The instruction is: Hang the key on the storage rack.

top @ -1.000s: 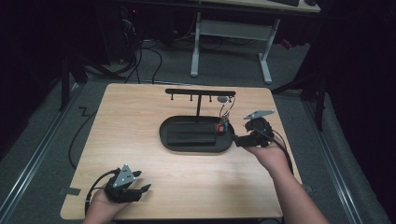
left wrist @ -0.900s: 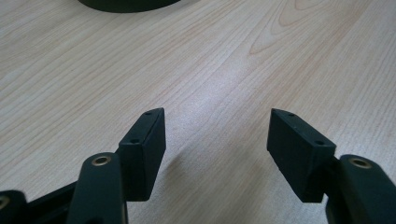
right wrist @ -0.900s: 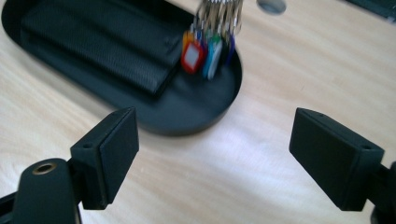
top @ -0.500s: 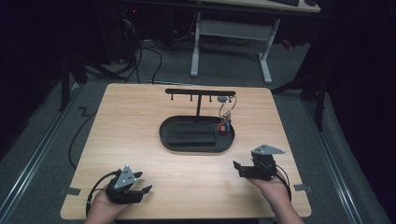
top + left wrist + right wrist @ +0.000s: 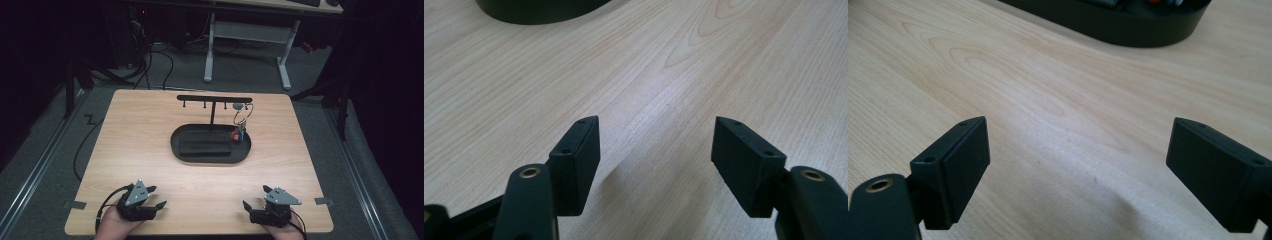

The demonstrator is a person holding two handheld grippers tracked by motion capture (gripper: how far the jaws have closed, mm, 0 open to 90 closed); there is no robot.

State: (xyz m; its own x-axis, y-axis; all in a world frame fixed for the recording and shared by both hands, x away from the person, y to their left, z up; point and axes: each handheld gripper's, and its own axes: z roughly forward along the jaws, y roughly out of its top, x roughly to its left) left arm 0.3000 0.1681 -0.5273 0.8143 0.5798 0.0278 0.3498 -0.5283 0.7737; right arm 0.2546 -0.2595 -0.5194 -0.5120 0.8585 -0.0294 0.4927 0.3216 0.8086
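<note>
A black oval tray (image 5: 182,150) with a T-shaped hook rack (image 5: 214,99) stands at the table's middle. A key ring (image 5: 243,114) with a small red tag (image 5: 235,136) hangs from the rack's right end, down to the tray. My left gripper (image 5: 156,197) rests open at the front left of the table, and its own view shows its jaws (image 5: 656,150) apart over bare wood. My right gripper (image 5: 255,199) sits open at the front right, and its jaws (image 5: 1078,160) stand wide with nothing between them.
The wooden table (image 5: 130,130) has its front edge just below both grippers. The tray's rim (image 5: 1128,30) lies ahead of the right gripper and the tray's edge (image 5: 534,10) ahead of the left. Cables and a desk frame (image 5: 245,45) stand on the floor behind.
My right gripper has drawn back from beside the tray and key ring to the table's front right edge. The left gripper has stayed in place.
</note>
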